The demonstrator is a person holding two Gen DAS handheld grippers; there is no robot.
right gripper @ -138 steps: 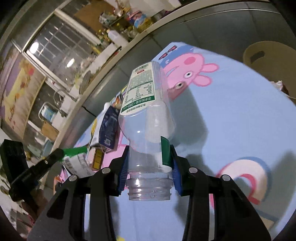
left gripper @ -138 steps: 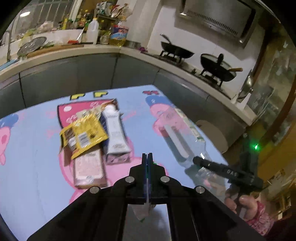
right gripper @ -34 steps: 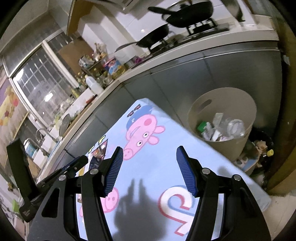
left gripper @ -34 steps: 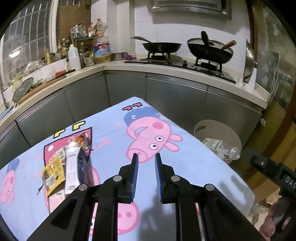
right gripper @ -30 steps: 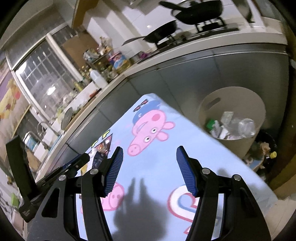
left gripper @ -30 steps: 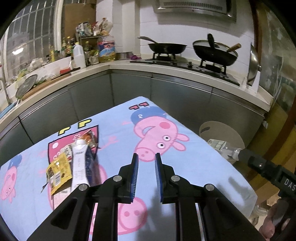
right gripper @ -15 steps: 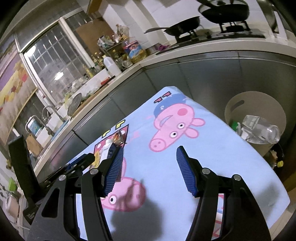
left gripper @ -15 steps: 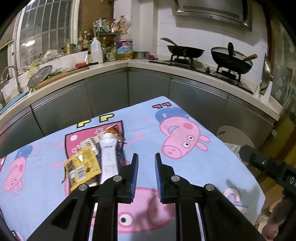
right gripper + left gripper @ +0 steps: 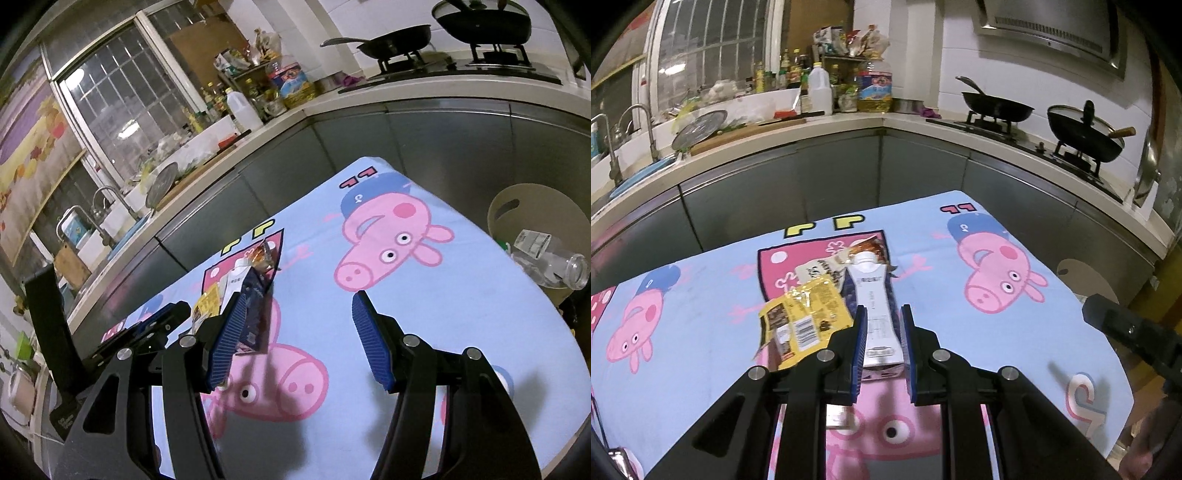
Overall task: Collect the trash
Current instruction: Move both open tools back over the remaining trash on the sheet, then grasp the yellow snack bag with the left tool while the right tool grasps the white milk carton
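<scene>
A white and dark-blue carton lies on the cartoon-pig tablecloth, with a yellow wrapper at its left and a brown wrapper at its far end. My left gripper hovers before the carton, jaws a narrow gap apart and holding nothing; the carton shows through the gap. My right gripper stands wide open and empty over the cloth, to the right of the carton. The beige bin beside the table holds a clear bottle.
Grey cabinets and a counter wrap around the table's far side. On it are two woks on a stove, bottles and a sink. The right gripper's black body is at the right edge of the left wrist view.
The right gripper held the clear bottle several seconds ago; the bottle now lies in the bin. Over the last second both grippers swung from the bin side toward the trash pile, jaws unchanged.
</scene>
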